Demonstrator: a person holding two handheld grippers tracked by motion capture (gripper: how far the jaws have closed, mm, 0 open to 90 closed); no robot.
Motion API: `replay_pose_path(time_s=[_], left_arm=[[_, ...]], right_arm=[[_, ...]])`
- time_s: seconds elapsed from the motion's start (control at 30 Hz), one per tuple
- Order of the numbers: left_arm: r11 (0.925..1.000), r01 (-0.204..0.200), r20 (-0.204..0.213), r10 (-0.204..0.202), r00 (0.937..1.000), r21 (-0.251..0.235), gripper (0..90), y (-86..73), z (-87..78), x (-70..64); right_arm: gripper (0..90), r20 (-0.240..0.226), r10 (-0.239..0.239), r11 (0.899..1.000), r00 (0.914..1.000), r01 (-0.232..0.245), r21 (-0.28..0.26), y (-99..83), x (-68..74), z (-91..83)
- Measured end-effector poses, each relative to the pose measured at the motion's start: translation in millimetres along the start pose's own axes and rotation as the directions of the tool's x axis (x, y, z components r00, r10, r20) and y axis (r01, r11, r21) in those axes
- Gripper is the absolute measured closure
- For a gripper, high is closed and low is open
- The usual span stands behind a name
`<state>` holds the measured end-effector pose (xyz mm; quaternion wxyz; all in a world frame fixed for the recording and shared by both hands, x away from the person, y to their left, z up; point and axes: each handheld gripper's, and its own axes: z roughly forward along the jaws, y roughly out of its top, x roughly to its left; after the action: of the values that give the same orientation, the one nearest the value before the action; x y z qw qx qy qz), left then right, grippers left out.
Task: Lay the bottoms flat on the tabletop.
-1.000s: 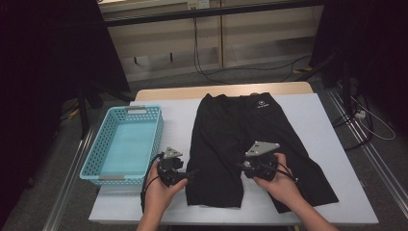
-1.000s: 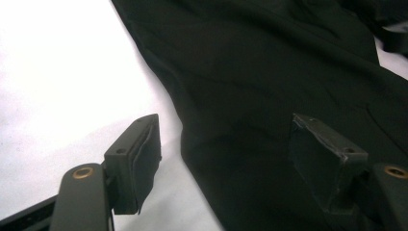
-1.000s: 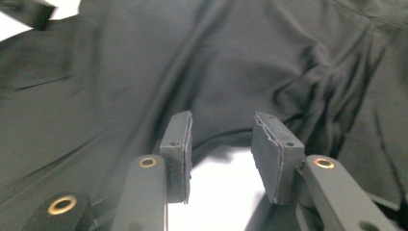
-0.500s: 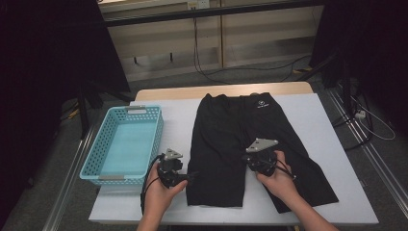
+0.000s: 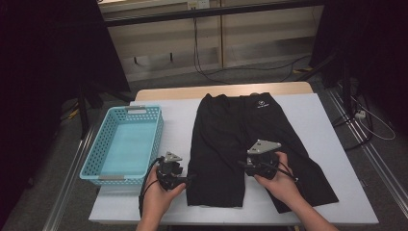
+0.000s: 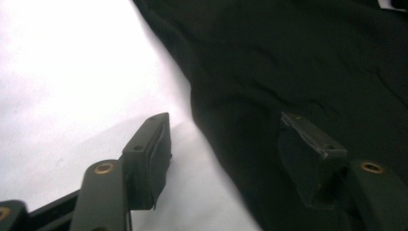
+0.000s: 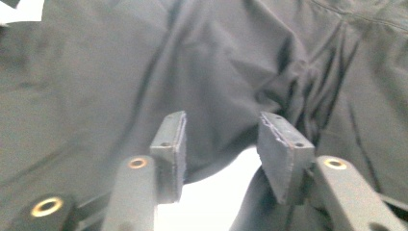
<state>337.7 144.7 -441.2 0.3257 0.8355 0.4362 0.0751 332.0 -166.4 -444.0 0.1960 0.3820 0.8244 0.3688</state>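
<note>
Black shorts (image 5: 240,144), soft, creased, prob. thin knit; L gripper (image 5: 185,179) & R gripper (image 5: 245,166) jaws both released.

I take the shorts (image 5: 240,144) as my landmark: they lie flat on the table (image 5: 327,125), waistband at the far edge and legs running back toward me. Left of the shorts, apart from them, the basket (image 5: 91,159) sits on the table's left side, hanging over that edge. My left gripper (image 5: 185,179) is just at the shorts' left leg near the hem, between basket and shorts, one jaw over the table and one over the cloth. My right gripper (image 5: 243,166) is over the shorts at the inner edges of the two legs.
</note>
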Motion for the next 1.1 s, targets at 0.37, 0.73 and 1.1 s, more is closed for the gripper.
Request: replay_pose_path(time_s=[0.37,0.73,1.1], left_arm=[[0.9972,0.063,0.022,-0.064,0.9977,0.041,77.7,-2.2,-3.4,-4.0],[0.9924,0.103,-0.009,-0.103,0.9947,0.067,90.0,3.9,-20.6,-1.1],[0.9901,0.117,-0.010,-0.116,0.9931,0.078,89.9,0.9,-23.7,4.8]], right_arm=[[46.3,-0.052,-0.004,1.000,0.9986,0.004,-0.015,-3.5,8.3,-12.5],[45.4,-0.079,-0.017,1.000,0.9967,0.016,-0.014,-3.7,10.4,-13.7],[42.7,-0.101,-0.041,0.999,0.9940,0.041,-0.002,-4.4,16.8,-13.9]])
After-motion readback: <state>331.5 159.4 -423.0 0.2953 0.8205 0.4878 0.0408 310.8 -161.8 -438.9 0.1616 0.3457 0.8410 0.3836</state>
